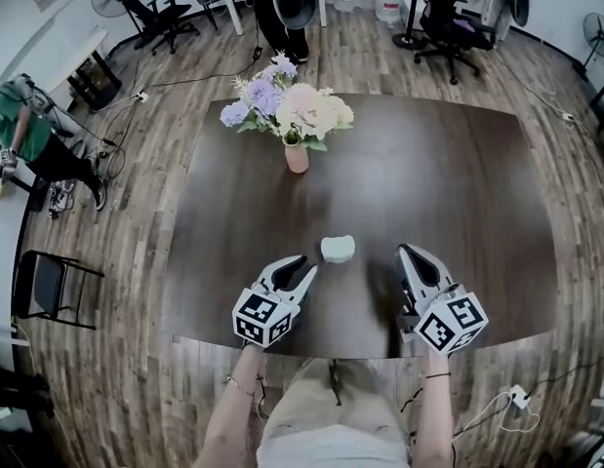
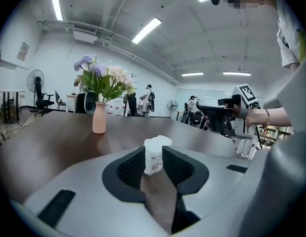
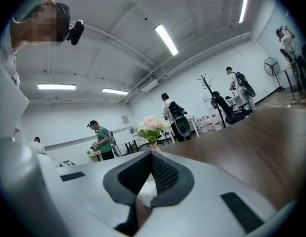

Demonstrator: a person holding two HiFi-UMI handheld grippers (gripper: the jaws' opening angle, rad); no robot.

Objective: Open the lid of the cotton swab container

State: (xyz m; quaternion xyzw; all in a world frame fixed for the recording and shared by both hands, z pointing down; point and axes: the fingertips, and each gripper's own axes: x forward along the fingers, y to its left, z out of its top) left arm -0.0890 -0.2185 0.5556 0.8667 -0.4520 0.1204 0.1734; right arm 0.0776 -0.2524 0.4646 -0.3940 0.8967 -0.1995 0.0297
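My left tool (image 1: 307, 264) sits low over the near part of the desk (image 1: 448, 183), with its jaws a narrow way apart. In the left gripper view the swab container (image 2: 156, 143) shows in the gap between the pads. It stands upright on the desk, just past the tips, and neither pad presses on it. From the head view it is a small white tub, slightly ahead and to the right of that tool's tips and very near them. It is roughly midway between my two tools.

My right tool (image 1: 404, 252) lies to the right of the container, close by but not touching it. In the right gripper view its jaws meet at the tips with nothing gripped. A bit of the white container shows beyond them, through the opening under the tips.

The container's top looks pale and a little lumpy. I cannot tell from any view whether the lid is lifted.

Farther back on the desk, well apart from the container, stands a pink vase (image 1: 297, 156) of flowers (image 1: 287, 105).
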